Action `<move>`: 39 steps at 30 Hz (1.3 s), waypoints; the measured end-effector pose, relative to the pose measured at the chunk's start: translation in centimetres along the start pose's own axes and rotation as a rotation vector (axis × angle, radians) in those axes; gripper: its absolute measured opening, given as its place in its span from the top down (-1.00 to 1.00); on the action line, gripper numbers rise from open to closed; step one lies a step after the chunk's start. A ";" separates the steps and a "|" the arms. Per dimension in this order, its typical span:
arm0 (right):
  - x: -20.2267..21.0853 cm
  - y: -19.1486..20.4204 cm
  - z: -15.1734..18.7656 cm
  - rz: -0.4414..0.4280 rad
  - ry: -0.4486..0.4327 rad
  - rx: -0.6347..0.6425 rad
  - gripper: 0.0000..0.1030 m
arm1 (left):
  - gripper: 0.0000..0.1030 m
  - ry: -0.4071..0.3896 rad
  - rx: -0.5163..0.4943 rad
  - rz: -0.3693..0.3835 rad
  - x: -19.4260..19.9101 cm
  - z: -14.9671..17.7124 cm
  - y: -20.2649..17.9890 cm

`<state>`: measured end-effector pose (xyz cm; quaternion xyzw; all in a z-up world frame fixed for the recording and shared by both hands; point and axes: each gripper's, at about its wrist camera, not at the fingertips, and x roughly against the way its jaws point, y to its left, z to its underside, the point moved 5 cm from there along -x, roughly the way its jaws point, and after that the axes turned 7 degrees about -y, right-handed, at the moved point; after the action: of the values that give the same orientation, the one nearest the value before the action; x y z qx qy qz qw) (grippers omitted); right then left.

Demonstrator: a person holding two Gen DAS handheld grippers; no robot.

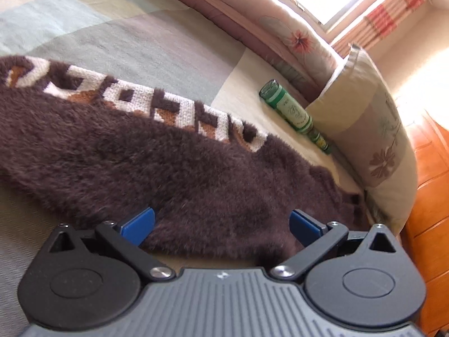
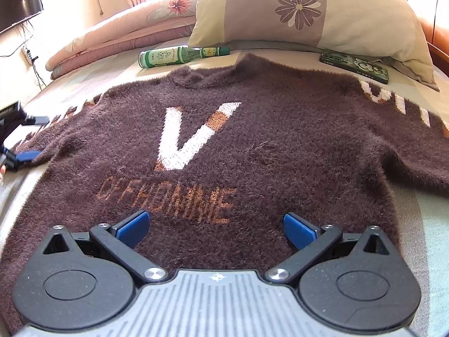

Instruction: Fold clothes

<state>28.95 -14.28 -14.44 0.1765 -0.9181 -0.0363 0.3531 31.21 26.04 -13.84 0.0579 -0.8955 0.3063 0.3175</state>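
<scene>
Hovering low over the near hem, the right gripper (image 2: 216, 229) holds its blue fingers (image 2: 133, 229) wide apart with nothing between them, the brown fuzzy sweater (image 2: 252, 146) spread flat on the bed (image 2: 421, 224) just beyond. Off to the left, the left gripper (image 1: 221, 226) sits at the end of the left sleeve (image 1: 140, 146), its fingers also spread and empty, the sleeve fabric lying in the gap but not pinched.

Laid out this way, the sweater shows no fold: body flat, both sleeves stretched out sideways. That suits a garment spread ready for folding; it would equally suit one shaken open again, so I would not say which. Any fold from here would, I judge, call for closing fingers on a sleeve end or hem corner and carrying it across the body without dragging the rest along.

The sweater's body runs near to far, hem toward me and collar pointing at the pillow (image 2: 350, 14); the sleeve-to-sleeve line runs left to right, the wider span. Beyond the collar lie a green bottle (image 2: 168, 56) and a dark green tin (image 2: 353, 66), both just clear of the fabric.
</scene>
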 end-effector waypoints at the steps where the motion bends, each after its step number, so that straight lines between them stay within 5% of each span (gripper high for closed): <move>1: 0.0 0.0 0.0 0.000 0.000 -0.001 -1.00 | -0.98 0.008 -0.023 -0.031 0.2 -0.1 -0.5; 7: -0.4 0.4 0.2 0.025 -0.002 0.033 -1.00 | -0.98 -0.044 -0.270 -0.055 -1.7 -1.1 -5.8; 12: -0.8 0.9 0.6 0.046 0.000 0.086 -1.00 | -0.98 -0.051 -0.286 -0.137 -5.3 1.3 -6.2; 20: -1.5 1.6 1.3 0.096 -0.029 0.173 -1.00 | -0.98 -0.116 -0.453 -0.159 -2.4 5.0 -7.1; 24: -1.8 1.7 1.3 0.114 -0.063 0.167 -1.00 | -0.99 -0.126 -0.364 -0.054 -1.1 2.4 -5.7; 28: -2.1 1.7 1.3 0.114 -0.091 0.166 -1.00 | -0.99 -0.100 -0.278 -0.093 -1.4 -0.9 -1.4; 33: -2.0 1.7 1.3 0.111 -0.097 0.164 -1.00 | -0.99 -0.076 -0.040 0.001 0.3 -3.8 4.4; 35: -2.1 1.7 1.2 0.112 -0.098 0.165 -1.00 | -0.99 -0.090 0.003 -0.062 1.5 -4.8 6.3; 39: -2.3 1.7 1.2 0.114 -0.104 0.160 -1.00 | -0.99 -0.156 -0.052 -0.323 3.6 -6.2 10.0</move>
<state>29.17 -11.93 -16.47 0.1496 -0.9437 0.0481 0.2912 28.66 38.06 -12.97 0.2163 -0.9041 0.2230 0.2935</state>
